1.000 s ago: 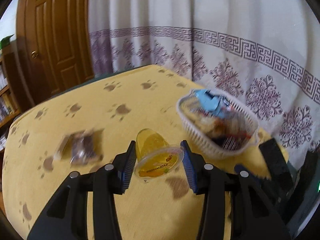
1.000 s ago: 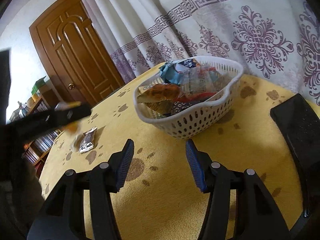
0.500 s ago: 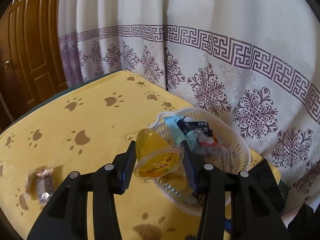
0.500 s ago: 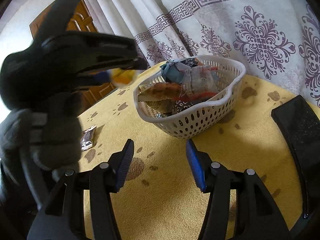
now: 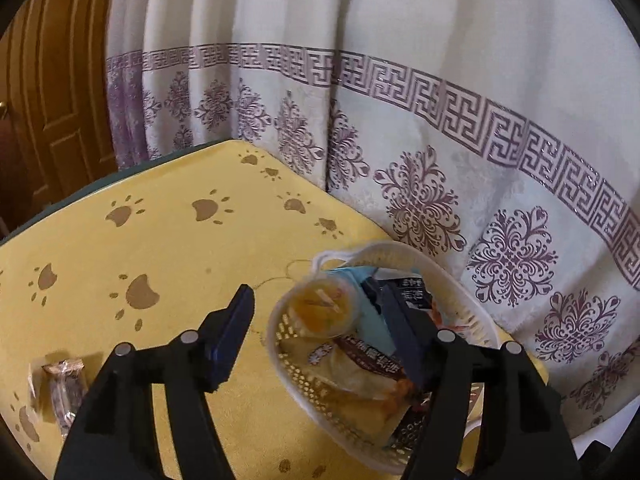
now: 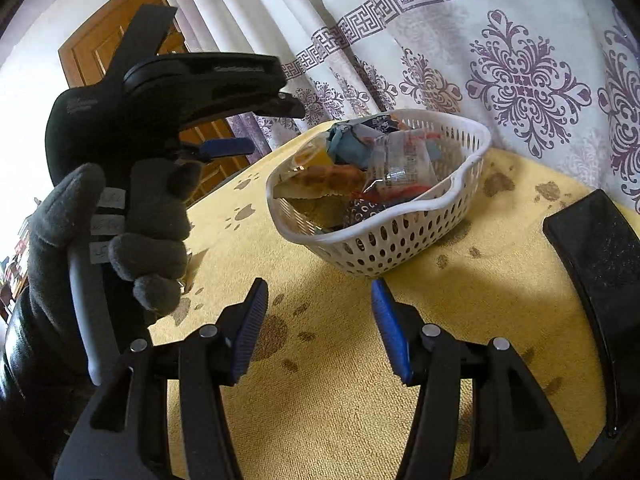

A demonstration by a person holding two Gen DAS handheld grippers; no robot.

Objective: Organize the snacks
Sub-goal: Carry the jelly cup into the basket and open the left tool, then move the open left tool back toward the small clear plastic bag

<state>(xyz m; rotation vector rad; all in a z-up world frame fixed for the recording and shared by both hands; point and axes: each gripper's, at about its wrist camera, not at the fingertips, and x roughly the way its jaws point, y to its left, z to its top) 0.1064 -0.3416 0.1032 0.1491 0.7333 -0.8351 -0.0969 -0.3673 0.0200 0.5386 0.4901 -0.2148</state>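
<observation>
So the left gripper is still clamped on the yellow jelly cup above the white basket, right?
No. In the left wrist view the left gripper stands open above the white basket; its jaws have just been opening, and the yellow jelly cup lies in the basket, touching neither pad.

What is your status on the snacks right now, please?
Left gripper jaws just opened, empty, over white basket. Jelly cup lying in basket. Right gripper open, empty. One wrapped snack left on the table; nothing in the way.
</observation>
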